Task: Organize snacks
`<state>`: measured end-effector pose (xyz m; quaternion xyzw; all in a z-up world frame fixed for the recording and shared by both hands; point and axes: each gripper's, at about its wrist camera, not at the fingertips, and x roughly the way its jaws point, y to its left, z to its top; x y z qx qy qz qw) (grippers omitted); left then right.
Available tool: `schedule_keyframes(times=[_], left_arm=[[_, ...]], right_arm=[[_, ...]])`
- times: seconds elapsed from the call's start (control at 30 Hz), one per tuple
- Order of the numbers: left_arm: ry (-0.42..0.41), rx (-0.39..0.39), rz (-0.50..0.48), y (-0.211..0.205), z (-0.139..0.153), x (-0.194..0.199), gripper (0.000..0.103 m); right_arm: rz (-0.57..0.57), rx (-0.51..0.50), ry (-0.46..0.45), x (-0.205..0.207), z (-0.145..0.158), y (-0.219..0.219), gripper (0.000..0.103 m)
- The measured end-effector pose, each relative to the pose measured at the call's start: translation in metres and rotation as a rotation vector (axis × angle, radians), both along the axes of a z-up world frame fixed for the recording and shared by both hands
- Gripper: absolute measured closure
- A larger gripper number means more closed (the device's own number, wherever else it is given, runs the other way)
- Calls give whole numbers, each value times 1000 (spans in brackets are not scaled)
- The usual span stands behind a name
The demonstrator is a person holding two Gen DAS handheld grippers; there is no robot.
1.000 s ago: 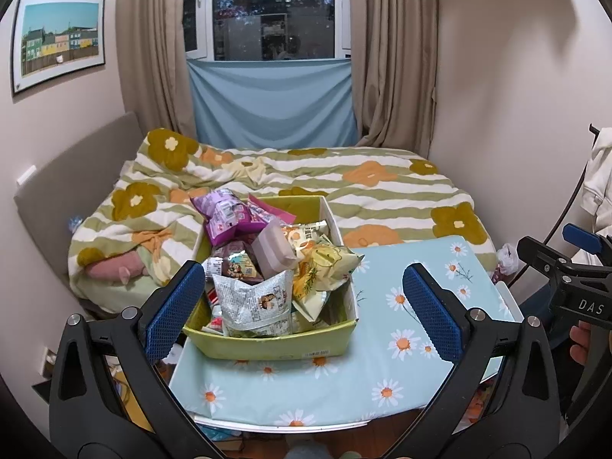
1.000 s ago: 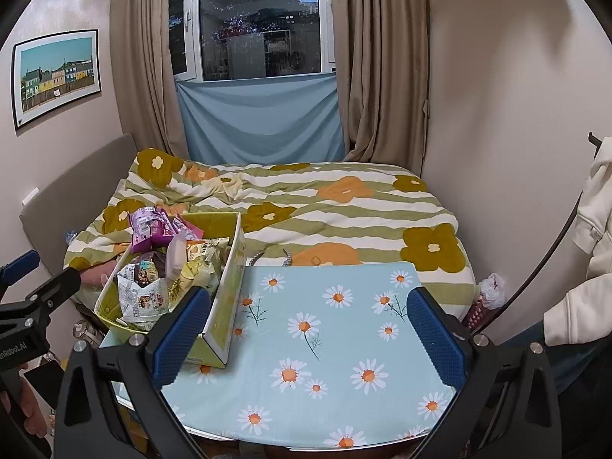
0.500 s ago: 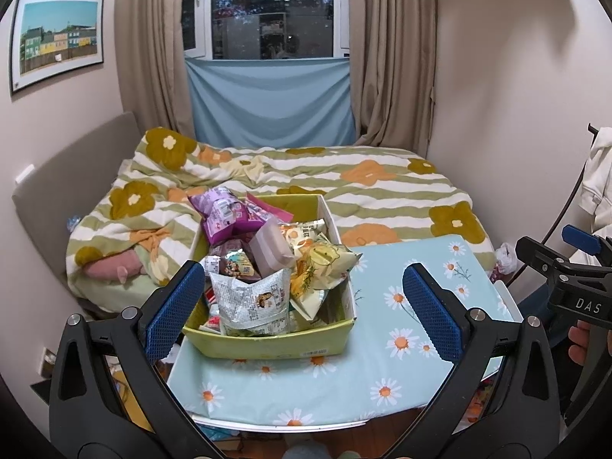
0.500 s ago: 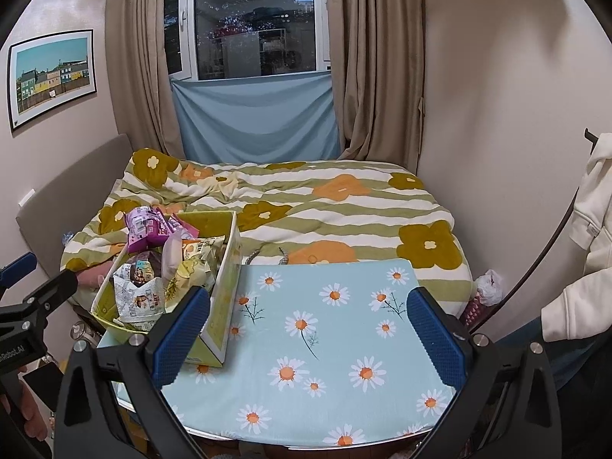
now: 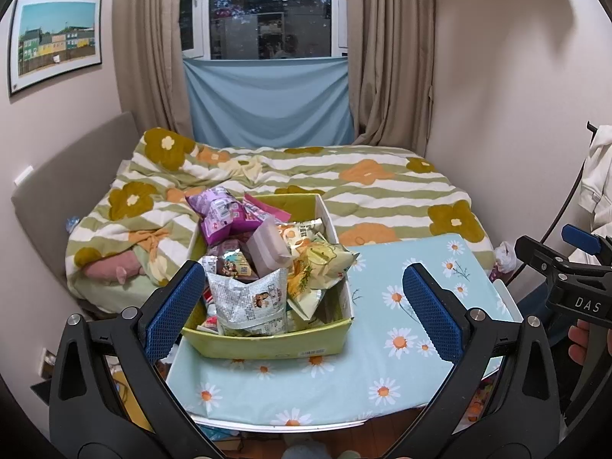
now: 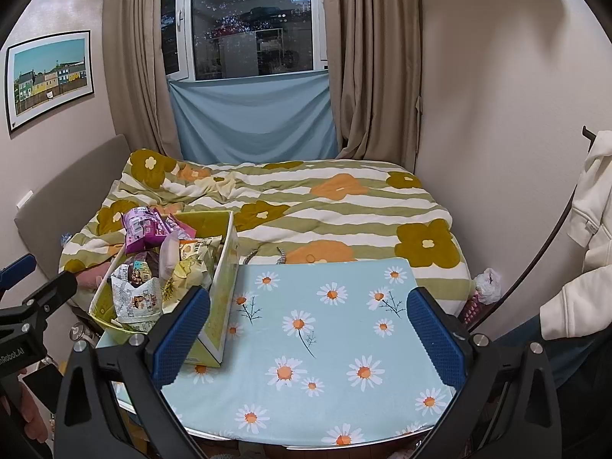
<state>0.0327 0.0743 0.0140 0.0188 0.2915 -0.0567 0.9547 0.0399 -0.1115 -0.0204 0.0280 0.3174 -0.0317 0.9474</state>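
A yellow-green cardboard box (image 5: 267, 342) (image 6: 220, 306) heaped with snack packets stands on the left part of a small table with a daisy-print blue cloth (image 5: 401, 348) (image 6: 325, 336). On top lie a grey-white packet (image 5: 248, 302) (image 6: 135, 300), a purple packet (image 5: 220, 214) (image 6: 141, 227), a mauve pouch (image 5: 267, 248) and a yellow packet (image 5: 325, 260). My left gripper (image 5: 302, 306) hangs open in front of the box, holding nothing. My right gripper (image 6: 308, 329) is open over the bare cloth to the right of the box.
Behind the table is a bed with a striped flower quilt (image 5: 344, 187) (image 6: 325, 206). Curtains and a window (image 5: 267, 11) fill the back wall. A white garment (image 6: 589, 237) hangs at the right, and a hand (image 5: 579, 342) holds the right gripper's handle.
Both views have eased slightly closer to the table and box. Nothing on the table has moved, and both grippers stay open.
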Motion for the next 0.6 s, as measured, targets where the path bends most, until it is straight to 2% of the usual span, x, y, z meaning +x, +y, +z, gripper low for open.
schedule_keyframes(times=[0.6], left_arm=[[-14, 19, 22, -7, 0, -11, 0]], right_arm=[[5, 9, -26, -7, 2, 2, 1]])
